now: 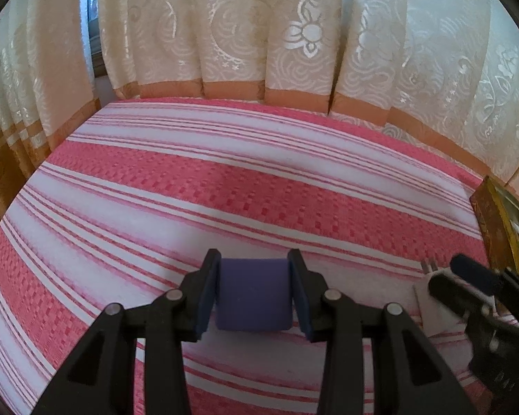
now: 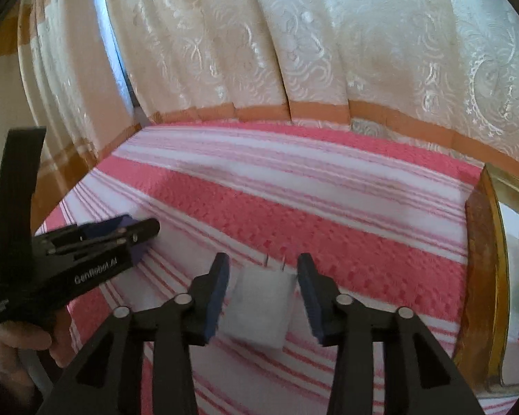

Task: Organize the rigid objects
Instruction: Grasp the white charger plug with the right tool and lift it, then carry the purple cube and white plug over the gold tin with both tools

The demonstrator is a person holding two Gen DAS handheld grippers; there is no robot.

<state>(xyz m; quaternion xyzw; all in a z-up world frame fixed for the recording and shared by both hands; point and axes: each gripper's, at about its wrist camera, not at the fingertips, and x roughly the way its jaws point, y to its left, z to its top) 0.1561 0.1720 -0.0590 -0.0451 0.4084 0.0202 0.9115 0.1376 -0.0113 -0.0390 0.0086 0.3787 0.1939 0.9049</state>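
My left gripper (image 1: 254, 269) is shut on a purple block (image 1: 252, 297), with both pads pressed on its sides just above the striped cloth (image 1: 225, 190). It also shows in the right wrist view (image 2: 140, 230) at the left, with the purple block (image 2: 136, 249) between its fingers. My right gripper (image 2: 263, 269) is open around a white plug adapter (image 2: 259, 307) with two metal prongs; the pads stand a little apart from its sides. In the left wrist view the right gripper (image 1: 467, 273) is at the right edge over the white adapter (image 1: 432, 311).
A cardboard box (image 2: 484, 269) with colourful items stands at the right edge of the red and white striped cloth. It also shows in the left wrist view (image 1: 501, 228). Cream curtains (image 1: 294, 34) hang along the far side.
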